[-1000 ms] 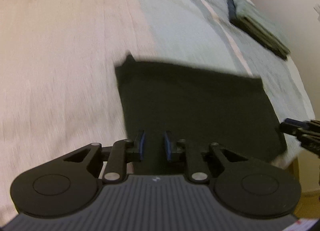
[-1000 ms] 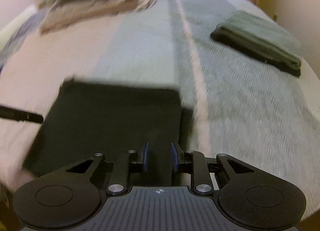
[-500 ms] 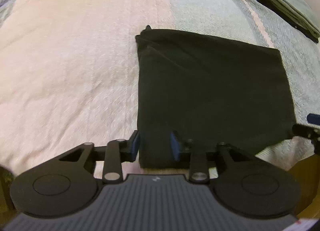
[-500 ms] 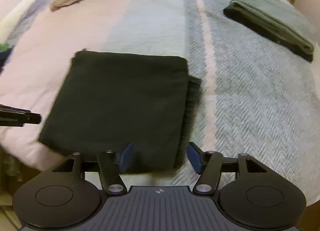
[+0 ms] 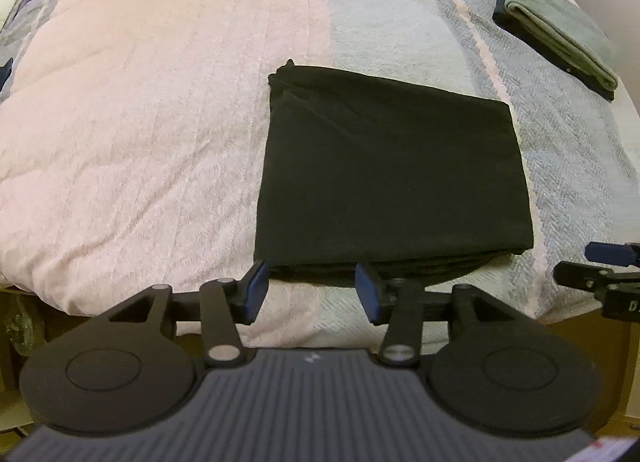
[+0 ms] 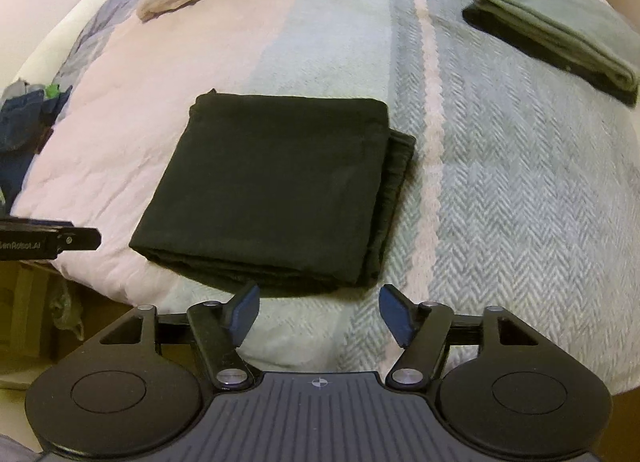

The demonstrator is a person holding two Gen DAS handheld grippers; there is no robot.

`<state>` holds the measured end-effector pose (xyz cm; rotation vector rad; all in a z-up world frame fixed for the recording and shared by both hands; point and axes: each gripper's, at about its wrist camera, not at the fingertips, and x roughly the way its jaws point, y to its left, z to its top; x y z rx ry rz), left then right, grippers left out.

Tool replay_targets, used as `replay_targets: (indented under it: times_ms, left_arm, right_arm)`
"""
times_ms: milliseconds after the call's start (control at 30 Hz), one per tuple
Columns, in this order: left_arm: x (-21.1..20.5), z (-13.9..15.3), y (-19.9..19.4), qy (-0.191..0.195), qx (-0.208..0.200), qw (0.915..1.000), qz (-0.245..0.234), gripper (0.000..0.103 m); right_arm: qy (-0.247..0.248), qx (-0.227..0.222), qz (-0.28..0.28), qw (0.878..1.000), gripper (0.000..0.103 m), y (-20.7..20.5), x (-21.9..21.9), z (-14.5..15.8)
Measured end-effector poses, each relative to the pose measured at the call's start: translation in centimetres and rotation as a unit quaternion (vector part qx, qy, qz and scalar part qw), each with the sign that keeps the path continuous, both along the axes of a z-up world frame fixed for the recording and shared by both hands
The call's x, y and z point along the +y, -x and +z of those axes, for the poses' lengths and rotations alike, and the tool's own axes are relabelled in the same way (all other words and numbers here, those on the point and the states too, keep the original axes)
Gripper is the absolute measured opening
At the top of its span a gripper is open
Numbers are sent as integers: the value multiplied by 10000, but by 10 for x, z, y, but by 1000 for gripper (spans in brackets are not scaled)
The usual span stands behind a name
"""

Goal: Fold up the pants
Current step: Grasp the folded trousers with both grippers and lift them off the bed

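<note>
Since the black pants (image 6: 272, 189) already sit as a compact, squared-off stack near the front edge of the bed (image 6: 520, 201), I'd say the folding is pretty much done. Both the left claw (image 5: 310, 292) and right claw (image 6: 318, 312) are opening with nothing between the pads, hovering just short of the bundle. Maybe that lower layer poking out on one side wants a tidy, otherwise nothing's left.
</note>
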<state>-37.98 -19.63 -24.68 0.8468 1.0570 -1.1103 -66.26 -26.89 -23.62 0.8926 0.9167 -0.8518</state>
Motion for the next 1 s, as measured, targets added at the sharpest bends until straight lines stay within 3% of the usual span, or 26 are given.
replay_targets:
  times_ms: [200, 267, 467, 600, 700, 900, 1000]
  left_arm:
    - [2, -8, -28, 152, 125, 9998, 42, 50]
    - [0, -13, -41, 286, 258, 9992, 41, 60]
    - [-29, -60, -90, 660, 1097, 9917, 109, 64]
    - [-58, -112, -125, 632, 1861, 9799, 345, 63]
    - [-71, -139, -149, 657, 2455, 9655, 571, 63]
    - [-89, -174, -171, 629, 3462, 9329, 768, 61]
    - [-100, -183, -173, 553, 3718, 9244, 650, 61]
  right_arm:
    - [-115, -248, -416, 9988, 73, 18, -7, -3]
    - [-213, -505, -607, 9967, 74, 24, -12, -9]
    - [-430, -1267, -1305, 9824, 77, 37, -49, -54]
    - [-489, -1515, -1635, 9736, 78, 46, -79, -91]
    - [-749, -2013, -1697, 9618, 78, 54, -92, -115]
    - [-1222, -2761, -1892, 9344, 78, 63, -109, -152]
    - [-1332, -2845, -1868, 9308, 78, 65, -120, -158]
